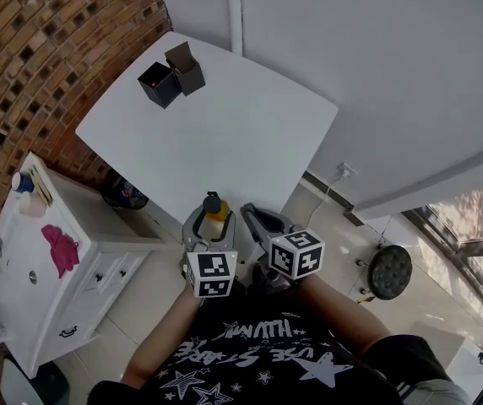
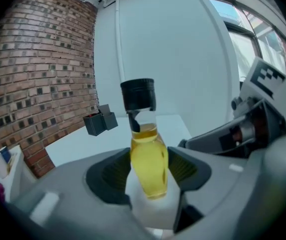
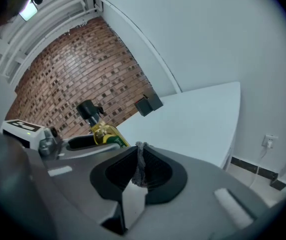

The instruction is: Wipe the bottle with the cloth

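One bottle, one cloth

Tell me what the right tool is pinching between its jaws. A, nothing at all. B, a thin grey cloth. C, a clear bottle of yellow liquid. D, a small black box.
B: in the right gripper view the right tool has its jaws closed on a thin grey cloth.
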`<act>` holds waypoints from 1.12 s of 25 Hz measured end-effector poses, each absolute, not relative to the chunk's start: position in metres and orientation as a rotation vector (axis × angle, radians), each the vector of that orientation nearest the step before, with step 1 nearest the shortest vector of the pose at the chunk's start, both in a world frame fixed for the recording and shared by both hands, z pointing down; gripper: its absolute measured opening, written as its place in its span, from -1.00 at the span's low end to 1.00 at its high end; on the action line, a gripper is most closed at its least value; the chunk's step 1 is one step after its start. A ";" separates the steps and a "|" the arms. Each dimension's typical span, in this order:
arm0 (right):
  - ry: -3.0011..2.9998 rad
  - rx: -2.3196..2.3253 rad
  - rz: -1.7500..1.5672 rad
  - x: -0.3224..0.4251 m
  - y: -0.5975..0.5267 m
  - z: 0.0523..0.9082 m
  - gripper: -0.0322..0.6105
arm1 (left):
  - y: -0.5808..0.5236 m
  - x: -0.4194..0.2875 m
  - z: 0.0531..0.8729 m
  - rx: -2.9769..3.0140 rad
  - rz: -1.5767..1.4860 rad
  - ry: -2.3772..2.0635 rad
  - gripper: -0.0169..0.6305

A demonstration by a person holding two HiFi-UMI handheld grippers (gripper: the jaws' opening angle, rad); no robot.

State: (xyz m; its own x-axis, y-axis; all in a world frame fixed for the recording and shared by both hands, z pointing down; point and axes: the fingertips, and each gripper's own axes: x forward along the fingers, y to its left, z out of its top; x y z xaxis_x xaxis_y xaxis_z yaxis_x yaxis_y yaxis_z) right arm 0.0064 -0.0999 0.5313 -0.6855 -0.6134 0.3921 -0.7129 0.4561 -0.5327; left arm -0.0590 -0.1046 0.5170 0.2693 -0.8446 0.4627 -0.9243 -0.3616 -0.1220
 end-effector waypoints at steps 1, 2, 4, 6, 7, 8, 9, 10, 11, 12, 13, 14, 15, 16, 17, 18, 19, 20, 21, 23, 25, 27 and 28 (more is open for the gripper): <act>-2.593 1.126 1.025 0.005 -0.098 0.524 -0.79 | -0.105 -0.059 0.517 2.363 0.695 -1.653 -0.23; -2.627 1.081 0.995 0.003 -0.097 0.517 -0.79 | -0.104 -0.059 0.518 2.372 0.696 -1.636 -0.24; -2.678 1.004 0.912 0.000 -0.096 0.504 -0.79 | -0.104 -0.059 0.520 2.404 0.698 -1.595 -0.24; -2.712 0.954 0.835 -0.001 -0.097 0.493 -0.79 | -0.104 -0.059 0.521 2.445 0.706 -1.551 -0.24; -2.726 0.938 0.804 -0.001 -0.098 0.488 -0.79 | -0.104 -0.059 0.520 2.467 0.706 -1.526 -0.24; -2.738 0.927 0.779 -0.002 -0.100 0.484 -0.79 | -0.104 -0.059 0.518 2.494 0.702 -1.498 -0.25; -2.751 0.919 0.760 -0.002 -0.102 0.479 -0.79 | -0.105 -0.058 0.517 2.526 0.696 -1.467 -0.25; -2.762 0.912 0.748 -0.002 -0.105 0.475 -0.79 | -0.105 -0.057 0.516 2.562 0.689 -1.432 -0.25; -2.771 0.905 0.743 -0.003 -0.107 0.471 -0.79 | -0.105 -0.056 0.516 2.601 0.681 -1.390 -0.25; -2.777 0.900 0.744 -0.003 -0.109 0.469 -0.79 | -0.104 -0.055 0.515 2.645 0.674 -1.341 -0.25; -2.781 0.896 0.749 -0.004 -0.111 0.467 -0.79 | -0.103 -0.053 0.516 2.693 0.668 -1.284 -0.25; -2.782 0.892 0.753 -0.004 -0.113 0.465 -0.79 | -0.101 -0.052 0.516 2.740 0.665 -1.221 -0.25; -2.782 0.888 0.756 -0.005 -0.114 0.464 -0.79 | -0.099 -0.050 0.515 2.784 0.665 -1.157 -0.25; -2.781 0.884 0.757 -0.006 -0.115 0.464 -0.79 | -0.098 -0.049 0.516 2.820 0.667 -1.097 -0.25; -2.780 0.880 0.760 -0.006 -0.115 0.463 -0.79 | -0.096 -0.048 0.515 2.848 0.667 -1.041 -0.25; -2.779 0.879 0.767 -0.007 -0.115 0.463 -0.79 | -0.094 -0.046 0.515 2.872 0.666 -0.990 -0.25; -2.777 0.880 0.776 -0.007 -0.115 0.463 -0.79 | -0.093 -0.045 0.515 2.895 0.665 -0.941 -0.26; -2.775 0.885 0.785 -0.007 -0.115 0.464 -0.79 | -0.091 -0.043 0.515 2.919 0.664 -0.891 -0.26; -2.773 0.894 0.794 -0.006 -0.115 0.463 -0.79 | -0.089 -0.041 0.515 2.941 0.664 -0.840 -0.27; -2.766 0.922 0.822 -0.005 -0.115 0.463 -0.79 | -0.086 -0.038 0.514 2.977 0.658 -0.737 -0.27; -2.759 0.965 0.872 -0.004 -0.115 0.461 -0.79 | -0.083 -0.037 0.514 2.996 0.647 -0.648 -0.27; -2.752 1.021 0.934 -0.001 -0.117 0.458 -0.79 | -0.083 -0.036 0.514 3.008 0.645 -0.597 -0.27; -2.749 1.048 0.962 0.000 -0.117 0.456 -0.79 | -0.084 -0.036 0.514 3.012 0.650 -0.587 -0.26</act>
State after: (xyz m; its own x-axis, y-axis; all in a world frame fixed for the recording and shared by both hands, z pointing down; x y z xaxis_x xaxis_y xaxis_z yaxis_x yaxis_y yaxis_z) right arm -0.0001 -0.1173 0.4564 -0.7696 -0.5868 0.2516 -0.6156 0.5774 -0.5362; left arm -0.0355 -0.0840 0.5141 0.8440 -0.3584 0.3991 -0.3605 -0.9299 -0.0729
